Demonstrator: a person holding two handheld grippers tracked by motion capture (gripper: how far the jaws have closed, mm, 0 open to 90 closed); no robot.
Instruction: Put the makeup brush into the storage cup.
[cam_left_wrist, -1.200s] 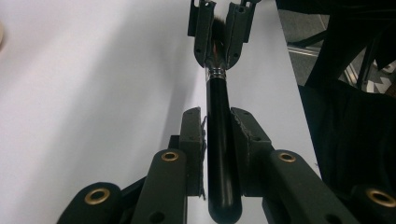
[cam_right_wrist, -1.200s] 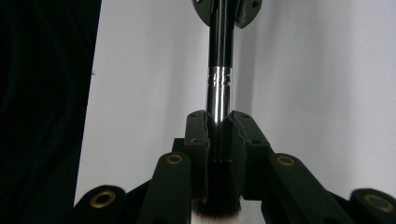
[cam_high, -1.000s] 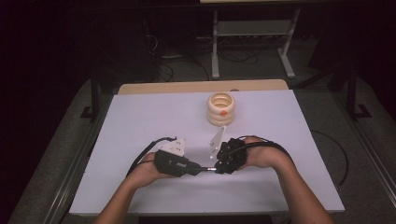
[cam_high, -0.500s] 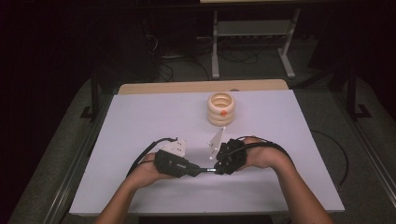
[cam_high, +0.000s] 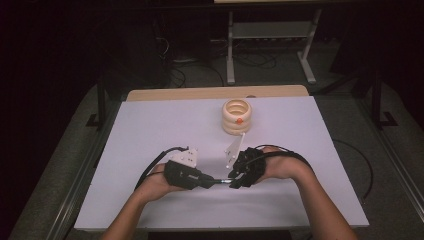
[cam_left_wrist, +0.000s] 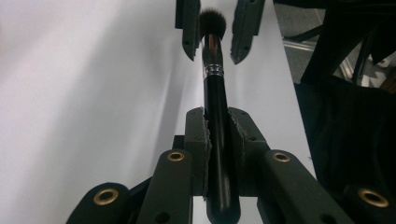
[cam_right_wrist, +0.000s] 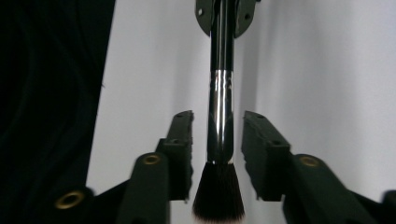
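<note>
1. The makeup brush (cam_left_wrist: 217, 121) is lying level above the white table (cam_high: 150, 135), its long axis running between the two grippers, black handle toward the left one and bristles toward the right one.
2. The left gripper (cam_left_wrist: 218, 123) is pinching the handle, its pads pressing on both sides.
3. The right gripper (cam_right_wrist: 218, 135) is standing spread around the chrome ferrule and the dark bristle tuft; its jaws have just been opening, with the brush between them but apart from both pads.
4. A cream ringed holder (cam_high: 237, 116) is standing upright farther back on the table, well apart from the brush; its inside is too small to read.
</note>
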